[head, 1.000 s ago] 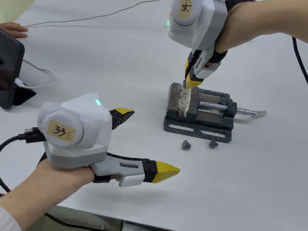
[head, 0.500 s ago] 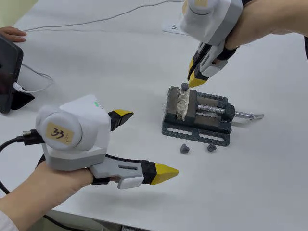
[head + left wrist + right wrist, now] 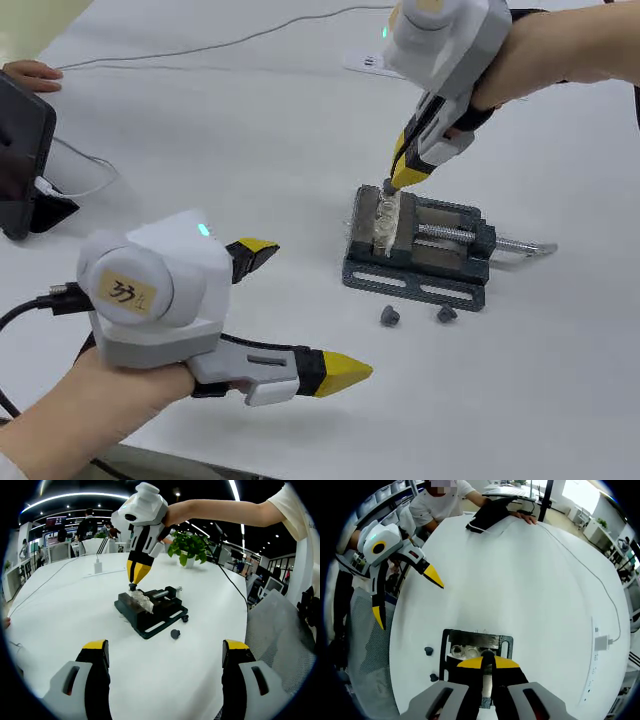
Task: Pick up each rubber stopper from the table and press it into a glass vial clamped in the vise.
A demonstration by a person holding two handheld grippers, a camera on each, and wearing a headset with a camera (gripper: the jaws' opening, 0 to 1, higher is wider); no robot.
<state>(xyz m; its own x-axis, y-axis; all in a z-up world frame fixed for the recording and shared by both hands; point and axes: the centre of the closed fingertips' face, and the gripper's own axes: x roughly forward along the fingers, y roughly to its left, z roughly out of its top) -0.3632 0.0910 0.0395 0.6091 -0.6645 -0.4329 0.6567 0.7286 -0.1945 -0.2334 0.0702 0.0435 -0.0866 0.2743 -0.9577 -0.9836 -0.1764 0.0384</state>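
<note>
A dark vise (image 3: 420,262) (image 3: 159,614) (image 3: 447,650) clamps clear glass vials (image 3: 385,222) (image 3: 465,652). A grey rubber stopper (image 3: 388,187) (image 3: 132,586) sits on top of one vial. My right gripper (image 3: 408,178) (image 3: 137,574) (image 3: 487,661) is shut, its yellow tips resting down on that stopper. Two loose stoppers (image 3: 390,317) (image 3: 446,314) (image 3: 175,633) (image 3: 429,651) lie on the white table in front of the vise. My left gripper (image 3: 305,310) (image 3: 165,652) (image 3: 405,565) hovers open and holds nothing, left of the vise.
A black device (image 3: 20,150) with a white cable stands at the table's left edge, a person's hand (image 3: 30,70) behind it. A white power strip (image 3: 365,62) and its cord lie at the back. The near table edge runs under my left hand.
The right gripper lifted off the stopper, leaving it on the vial, then came back down onto it. The left gripper has stayed in place.
</note>
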